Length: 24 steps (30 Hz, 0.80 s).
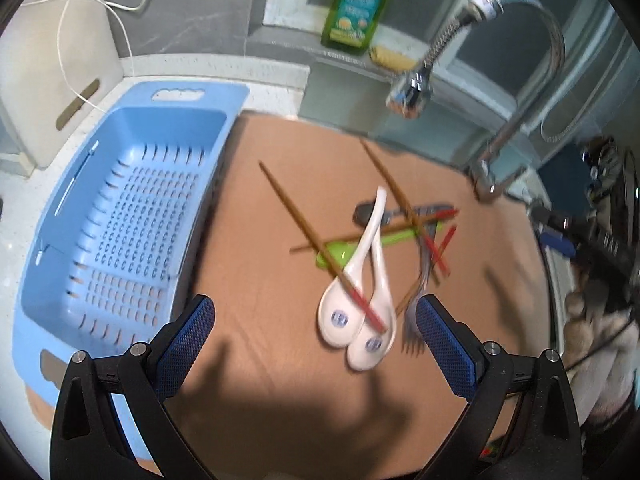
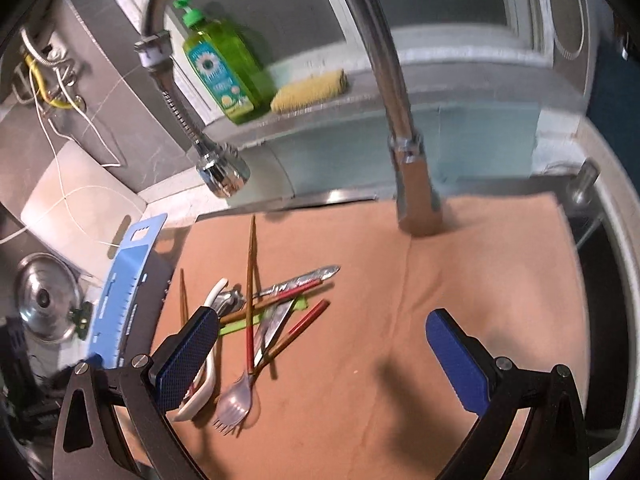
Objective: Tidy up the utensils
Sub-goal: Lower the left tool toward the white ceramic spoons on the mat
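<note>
White ceramic soup spoons (image 1: pixel 356 320) lie tangled under red-tipped wooden chopsticks (image 1: pixel 320 248) on the tan-covered worktop (image 1: pixel 260 208), beside the empty blue slotted basket (image 1: pixel 116 216). Left tool (image 1: pixel 316 328) and right tool (image 2: pixel 324 352) gape empty; lift the top chopstick first.

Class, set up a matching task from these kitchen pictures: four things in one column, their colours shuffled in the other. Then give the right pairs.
Things:
1. drying basket
2. soup spoons
3. dish soap bottle
4. cloth under the utensils

Colours:
A. green
B. tan
C. light blue
D. white

Pairs: 1-C, 2-D, 3-A, 4-B
</note>
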### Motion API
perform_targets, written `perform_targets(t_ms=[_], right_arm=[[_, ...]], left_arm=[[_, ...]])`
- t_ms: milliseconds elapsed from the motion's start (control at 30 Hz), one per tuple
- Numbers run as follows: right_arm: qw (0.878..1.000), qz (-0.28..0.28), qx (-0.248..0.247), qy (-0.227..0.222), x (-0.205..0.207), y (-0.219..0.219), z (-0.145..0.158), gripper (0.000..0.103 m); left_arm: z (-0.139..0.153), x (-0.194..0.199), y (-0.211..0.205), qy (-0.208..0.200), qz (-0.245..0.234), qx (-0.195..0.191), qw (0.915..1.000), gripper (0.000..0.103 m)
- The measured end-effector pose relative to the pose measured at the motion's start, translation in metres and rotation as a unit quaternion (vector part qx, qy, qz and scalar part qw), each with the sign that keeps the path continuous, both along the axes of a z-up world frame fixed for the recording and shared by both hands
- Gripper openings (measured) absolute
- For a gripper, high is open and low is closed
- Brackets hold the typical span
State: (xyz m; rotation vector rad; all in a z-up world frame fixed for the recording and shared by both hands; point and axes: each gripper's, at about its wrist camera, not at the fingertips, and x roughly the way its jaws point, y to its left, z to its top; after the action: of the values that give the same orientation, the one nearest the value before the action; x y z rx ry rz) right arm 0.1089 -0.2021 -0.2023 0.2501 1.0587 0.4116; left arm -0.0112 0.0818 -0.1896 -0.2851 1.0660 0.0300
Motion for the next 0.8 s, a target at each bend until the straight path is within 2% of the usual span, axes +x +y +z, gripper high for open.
perform_targets(t_ms=[200, 300, 333, 367, 433, 533, 667, 800], right_arm=[[0.999, 0.039, 0.019, 0.022, 0.002, 0.022, -0.009, 0.092], [0.998, 0.061, 0.019, 0.024, 0.0, 0.035, -0.012, 0.089], [0.997, 0.067, 0.021, 0.027, -0.001, 0.04, -0.013, 0.088], [0.997, 0.073, 0.024, 0.03, -0.002, 0.044, -0.014, 0.087], [0.995, 0.086, 0.029, 0.041, -0.003, 0.052, -0.017, 0.081], [0.993, 0.104, 0.027, 0.048, -0.004, 0.063, -0.022, 0.075], [0.988, 0.125, 0.039, 0.076, 0.0, 0.078, -0.029, 0.055], [0.985, 0.141, 0.038, 0.094, 0.005, 0.095, -0.037, 0.052]], left_arm=[[-0.023, -0.015, -0.011, 0.05, -0.021, 0.032, 0.998, 0.1], [-0.039, -0.021, -0.011, 0.083, -0.023, -0.002, 0.9963, 0.098], [-0.042, -0.023, -0.01, 0.088, -0.024, -0.012, 0.9957, 0.09], [-0.045, -0.024, -0.011, 0.093, -0.025, -0.019, 0.9951, 0.075], [-0.048, -0.027, -0.013, 0.099, -0.027, -0.019, 0.9945, 0.062], [-0.048, -0.029, -0.02, 0.093, -0.039, -0.014, 0.9948, 0.057], [-0.044, -0.026, -0.033, 0.072, -0.062, 0.002, 0.9955, 0.048], [-0.041, -0.016, -0.046, 0.049, -0.09, 0.002, 0.9947, 0.043]])
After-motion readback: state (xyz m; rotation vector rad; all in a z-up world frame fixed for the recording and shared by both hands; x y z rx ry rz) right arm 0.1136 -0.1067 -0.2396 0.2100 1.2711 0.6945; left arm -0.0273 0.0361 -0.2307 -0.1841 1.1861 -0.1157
